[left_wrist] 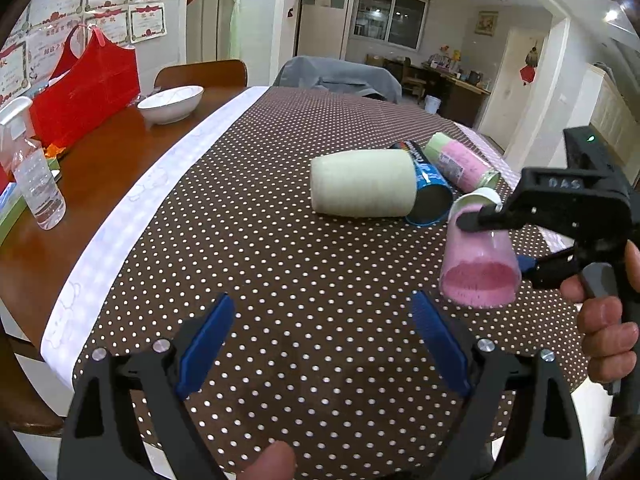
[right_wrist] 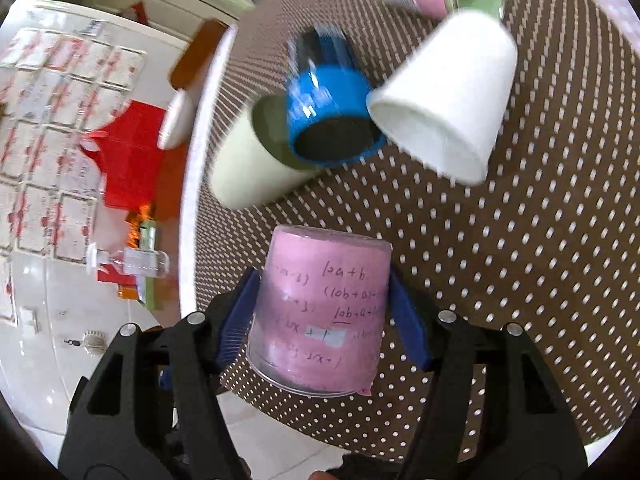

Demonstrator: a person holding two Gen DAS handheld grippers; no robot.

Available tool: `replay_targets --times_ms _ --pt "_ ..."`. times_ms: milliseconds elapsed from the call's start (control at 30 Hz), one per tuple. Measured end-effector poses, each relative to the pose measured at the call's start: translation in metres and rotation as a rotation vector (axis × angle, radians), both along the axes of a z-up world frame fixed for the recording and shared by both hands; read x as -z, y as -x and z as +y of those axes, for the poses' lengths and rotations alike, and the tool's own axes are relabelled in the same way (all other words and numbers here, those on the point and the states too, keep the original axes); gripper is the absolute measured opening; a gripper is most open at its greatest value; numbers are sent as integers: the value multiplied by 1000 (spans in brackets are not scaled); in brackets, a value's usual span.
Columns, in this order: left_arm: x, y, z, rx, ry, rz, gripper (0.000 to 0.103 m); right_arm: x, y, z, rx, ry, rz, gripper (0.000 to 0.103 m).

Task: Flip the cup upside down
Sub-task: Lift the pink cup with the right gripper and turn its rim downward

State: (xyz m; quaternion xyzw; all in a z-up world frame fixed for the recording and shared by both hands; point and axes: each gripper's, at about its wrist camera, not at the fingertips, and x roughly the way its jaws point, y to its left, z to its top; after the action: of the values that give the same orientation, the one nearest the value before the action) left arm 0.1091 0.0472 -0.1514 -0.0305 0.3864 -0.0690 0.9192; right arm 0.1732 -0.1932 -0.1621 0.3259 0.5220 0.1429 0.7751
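My right gripper (right_wrist: 324,316) is shut on a pink cup (right_wrist: 320,312) with handwriting on its side, its blue pads (right_wrist: 236,320) pressing both sides. In the left wrist view the right gripper (left_wrist: 492,240) holds that pink cup (left_wrist: 478,268) tilted in the air above the dotted tablecloth (left_wrist: 280,260), its mouth facing toward the camera. My left gripper (left_wrist: 322,344) is open and empty, low over the cloth near the table's front edge.
A pale green cup (left_wrist: 362,188), a blue can (left_wrist: 428,188), a pink-and-green bottle (left_wrist: 460,162) and a white cup (right_wrist: 444,96) lie on the cloth. A white bowl (left_wrist: 172,102), red bag (left_wrist: 88,88) and spray bottle (left_wrist: 34,172) stand at the left.
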Motion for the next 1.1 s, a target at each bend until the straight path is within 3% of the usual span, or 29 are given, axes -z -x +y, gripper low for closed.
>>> replay_targets --times_ms 267,433,600,800,1100 --pt "-15 10 -1 -15 -13 -36 89 -22 26 12 33 232 -334 63" --pt "-25 14 4 -20 9 -53 89 -21 36 31 41 371 -482 63" --pt "-29 15 15 -32 38 -61 89 -10 38 56 34 537 -575 63" --pt "-28 13 27 -55 48 -59 89 6 27 80 -1 645 -573 63" --pt "-25 11 23 -47 45 -51 89 16 33 79 -56 646 -512 64"
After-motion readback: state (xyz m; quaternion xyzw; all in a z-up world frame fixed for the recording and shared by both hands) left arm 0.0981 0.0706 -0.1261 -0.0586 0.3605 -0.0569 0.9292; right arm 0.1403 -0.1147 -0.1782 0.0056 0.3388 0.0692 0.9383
